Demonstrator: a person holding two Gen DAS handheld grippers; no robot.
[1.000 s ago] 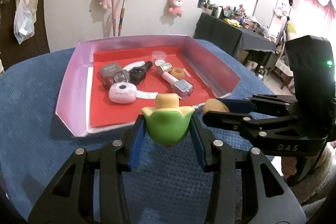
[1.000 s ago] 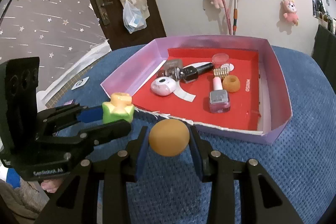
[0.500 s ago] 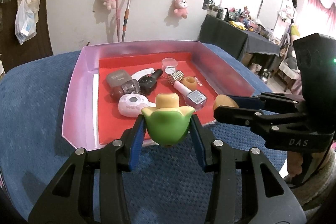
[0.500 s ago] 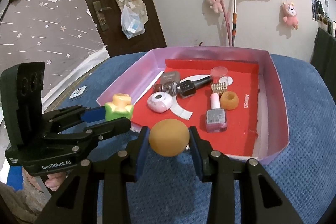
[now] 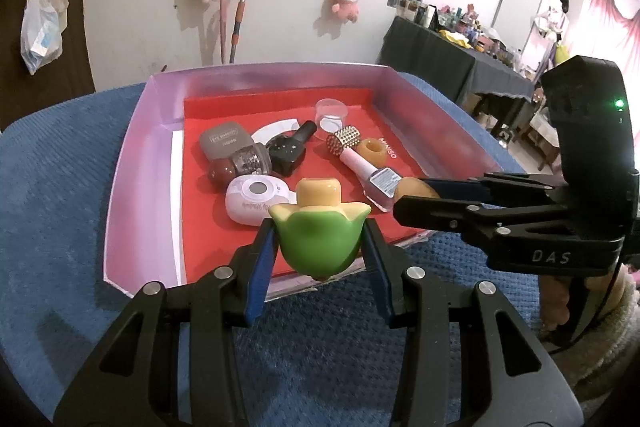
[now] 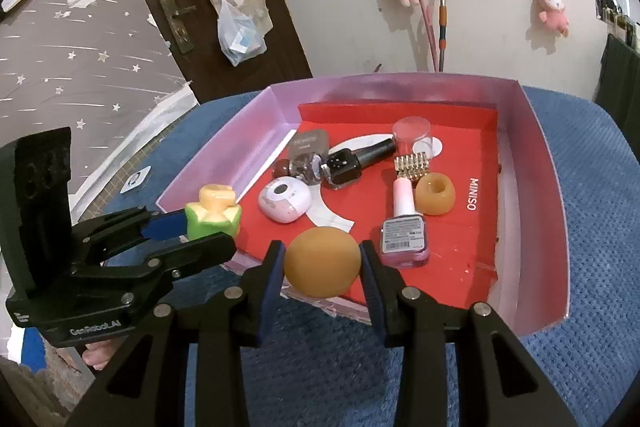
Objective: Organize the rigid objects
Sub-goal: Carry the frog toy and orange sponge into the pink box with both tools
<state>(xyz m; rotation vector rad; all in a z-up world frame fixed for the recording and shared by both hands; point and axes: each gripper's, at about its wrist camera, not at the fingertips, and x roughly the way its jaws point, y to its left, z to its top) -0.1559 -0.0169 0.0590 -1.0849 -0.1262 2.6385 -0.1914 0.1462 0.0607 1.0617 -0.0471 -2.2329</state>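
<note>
The left gripper (image 5: 320,247) is clamping a green-and-yellow toy (image 5: 318,231) by its rounded green body, its blue-padded fingers (image 5: 262,267) pressing on either flank so the pale yellow cap is sticking up clear of them. The right gripper (image 6: 322,267) is squeezing an orange ball (image 6: 322,263) across its widest part, where a smooth, matt, egg-like shape is least likely to slip out. Both pieces are hanging above the near edge of the pink tray (image 6: 536,163), presumably so they can be set inside with the rest.

Beyond the fingers, on the tray's red liner, hard little things are lying loosely: a pink nail-polish bottle (image 6: 404,227) on its side, a black bottle (image 6: 352,161), a glossy white oval case (image 6: 284,199), an amber ring (image 6: 435,194) and a clear round pot (image 6: 412,133). Under everything, a nubbly blue cloth (image 5: 60,187) is covering the worktop. The bare red patch just ahead of each pair of fingers looks the likeliest landing place.
</note>
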